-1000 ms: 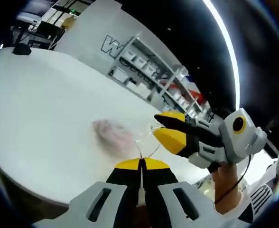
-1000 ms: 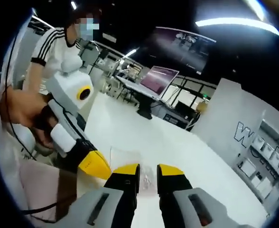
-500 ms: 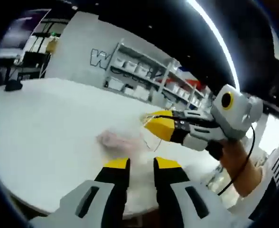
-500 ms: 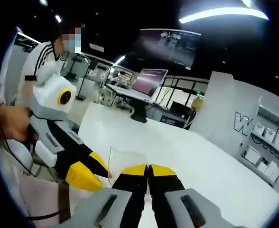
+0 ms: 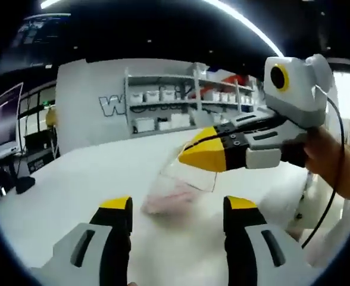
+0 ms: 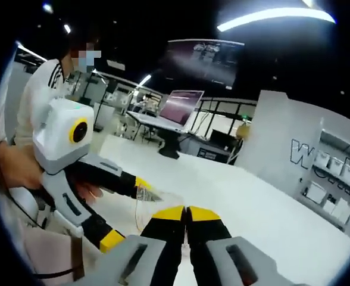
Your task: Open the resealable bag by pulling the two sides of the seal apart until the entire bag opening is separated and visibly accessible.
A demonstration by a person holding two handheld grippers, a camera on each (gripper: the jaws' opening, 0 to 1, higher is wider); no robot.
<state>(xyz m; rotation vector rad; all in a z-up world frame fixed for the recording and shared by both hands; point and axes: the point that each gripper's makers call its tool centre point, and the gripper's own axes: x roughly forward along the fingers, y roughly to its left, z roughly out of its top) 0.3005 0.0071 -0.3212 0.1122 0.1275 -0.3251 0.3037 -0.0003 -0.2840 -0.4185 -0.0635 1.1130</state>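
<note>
Right gripper (image 6: pixel 187 213) clamped on bag (image 5: pixel 190 177), left gripper (image 5: pixel 178 205) apart, empty; risks seal staying shut, bag slipping loose.

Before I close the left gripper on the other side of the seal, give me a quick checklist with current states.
1. Right gripper shut on the bag: ok, yellow tips pinch its upper edge.
2. Left gripper open: ok, jaws spread wide.
3. Bag lies between the left jaws: cannot tell, it sits ahead of them, depth unclear.
4. Free seal side separated enough to grab: cannot tell, film is clear and blurred.
5. Bag lifted off the white table: cannot tell.
6. Bag opening fully apart: not ok, not visibly open.
</note>
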